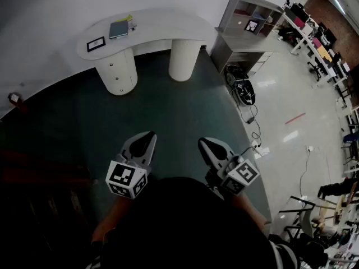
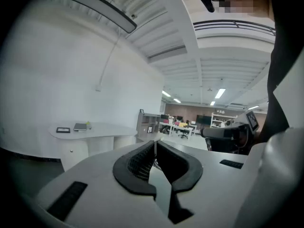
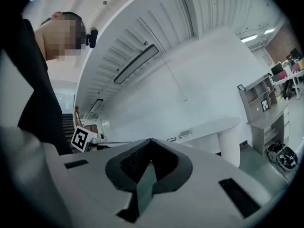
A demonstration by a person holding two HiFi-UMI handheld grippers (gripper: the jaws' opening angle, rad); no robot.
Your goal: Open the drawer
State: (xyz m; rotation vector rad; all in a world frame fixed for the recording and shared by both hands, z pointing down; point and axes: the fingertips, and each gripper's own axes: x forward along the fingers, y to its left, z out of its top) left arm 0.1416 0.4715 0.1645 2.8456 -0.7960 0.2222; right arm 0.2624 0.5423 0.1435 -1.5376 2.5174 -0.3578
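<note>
A person stands on dark green floor (image 1: 168, 111) holding the left tool (image 1: 147, 137) and the right tool (image 1: 206, 145) side by side at waist height, both pointed towards a curved white tabletop (image 1: 162, 24) against the wall. The left tool's jaws are pressed together at the tips with nothing between them, as the left gripper view shows (image 2: 155, 144). The right tool's jaws are likewise together and empty in the right gripper view (image 3: 150, 141).

The drawers (image 1: 117, 72) sit in a rounded white pedestal under the tabletop's left end. Their fronts, each with a small knob, are flush and unopened, well apart from both tools. A plain white column (image 1: 183, 58) supports the tabletop further right.

On the tabletop lie a dark frame (image 1: 96, 43) and, just beside it, a grey notebook (image 1: 118, 29). A grey shelf (image 1: 247, 21) stands to the right of the tabletop, where the green floor gives way to pale floor. Each tool carries a marker cube, the left (image 1: 126, 178) and the right (image 1: 245, 174), close to the person's body.
</note>
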